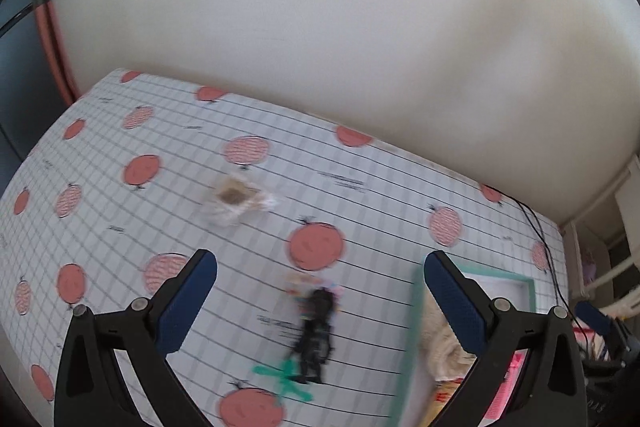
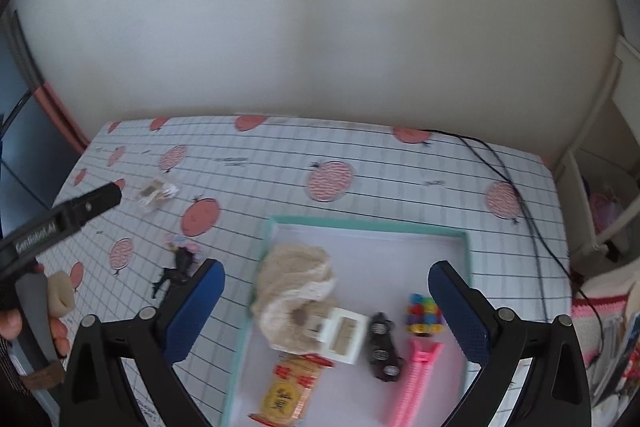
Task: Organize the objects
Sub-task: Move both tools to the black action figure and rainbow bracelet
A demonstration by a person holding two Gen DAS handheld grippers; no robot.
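Observation:
My left gripper is open and empty above a black toy figure lying on the checked tablecloth, with a small colourful packet just beyond it. A clear wrapped snack lies farther back. My right gripper is open and empty over the teal-rimmed tray, which holds a beige cloth, a white box, a dark toy car, a pink clip, a colourful cube and a yellow snack packet. The left gripper's body shows at the right wrist view's left.
A black cable runs along the table's right side. The white wall stands behind the table. Shelving and clutter are at the far right. The tray's edge lies right of the black figure in the left wrist view.

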